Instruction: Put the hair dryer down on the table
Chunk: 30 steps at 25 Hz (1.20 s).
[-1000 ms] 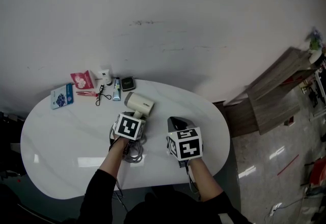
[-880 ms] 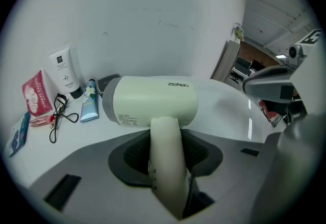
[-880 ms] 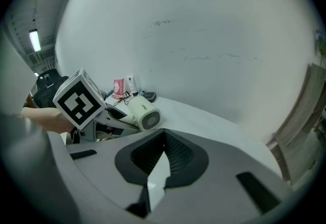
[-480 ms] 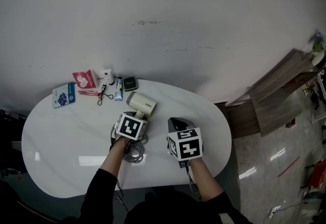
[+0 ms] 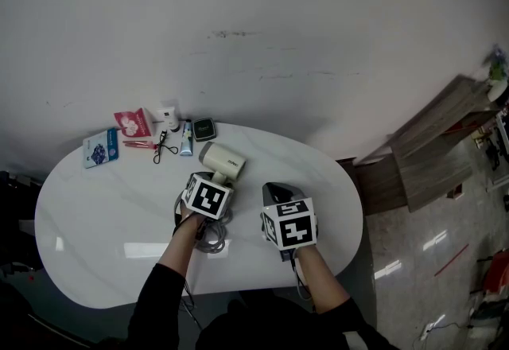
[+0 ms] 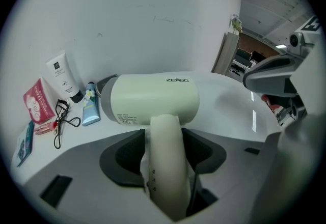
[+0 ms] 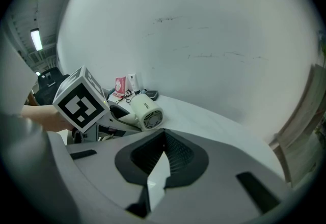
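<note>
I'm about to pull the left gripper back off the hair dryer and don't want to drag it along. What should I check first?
1. Hair dryer down on the table: its body looks to rest there, ok.
2. Left gripper free of the handle: jaws are opening, but the handle stands between them, not ok.
3. Cord clear of the left gripper: coiled right under it, cannot tell.
4. Right gripper out of the way: shut, empty, apart from the dryer, ok.
5. Blue tube clear of the dryer: close but apart, ok.
</note>
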Motion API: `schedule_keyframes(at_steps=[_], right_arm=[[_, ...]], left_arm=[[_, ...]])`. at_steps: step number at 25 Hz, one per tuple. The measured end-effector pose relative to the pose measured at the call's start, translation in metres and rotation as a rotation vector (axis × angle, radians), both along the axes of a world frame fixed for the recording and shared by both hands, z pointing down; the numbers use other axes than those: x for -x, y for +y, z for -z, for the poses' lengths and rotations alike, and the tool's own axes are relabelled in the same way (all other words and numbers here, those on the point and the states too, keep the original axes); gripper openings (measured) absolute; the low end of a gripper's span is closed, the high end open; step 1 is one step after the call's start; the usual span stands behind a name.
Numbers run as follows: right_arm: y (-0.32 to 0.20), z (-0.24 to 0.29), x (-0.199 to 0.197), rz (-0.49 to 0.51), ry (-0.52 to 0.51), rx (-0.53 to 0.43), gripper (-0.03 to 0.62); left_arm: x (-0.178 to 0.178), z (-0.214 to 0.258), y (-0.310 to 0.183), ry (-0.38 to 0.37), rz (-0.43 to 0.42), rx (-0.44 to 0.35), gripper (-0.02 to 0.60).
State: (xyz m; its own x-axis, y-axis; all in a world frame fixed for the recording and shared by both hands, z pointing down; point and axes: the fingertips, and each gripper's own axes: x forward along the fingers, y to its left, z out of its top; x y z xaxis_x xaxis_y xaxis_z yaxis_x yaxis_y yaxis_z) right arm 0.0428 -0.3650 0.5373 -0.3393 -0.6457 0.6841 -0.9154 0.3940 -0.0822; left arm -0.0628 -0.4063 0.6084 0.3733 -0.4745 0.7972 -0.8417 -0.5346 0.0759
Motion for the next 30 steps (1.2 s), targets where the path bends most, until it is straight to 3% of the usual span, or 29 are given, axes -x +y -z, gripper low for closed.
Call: schedule_keyframes(at_steps=[5, 16, 20, 25, 30], right_arm=[[0.002, 0.000, 0.007, 0.014, 0.001, 0.000, 0.002], [0.011, 0.005, 0.008, 0.019, 0.022, -0.011, 0.002], [0.014, 0.011, 0.009, 0.012, 0.018, -0.025, 0.002], [0.018, 0.022, 0.017, 0.020, 0.013, -0.055, 0.002], [0.028, 0.031, 0.025, 0.028, 0.011, -0.079, 0.002]], left_arm=[[0.005, 0.014, -0.004, 0.049, 0.032, -0.039, 0.227], [0.012, 0.086, 0.001, 0.179, -0.002, -0.227, 0.224], [0.020, 0.114, 0.007, 0.203, 0.004, -0.312, 0.173], [0.033, 0.139, 0.019, 0.275, 0.089, -0.372, 0.053], [0.052, 0.154, 0.041, 0.379, 0.185, -0.403, 0.011]])
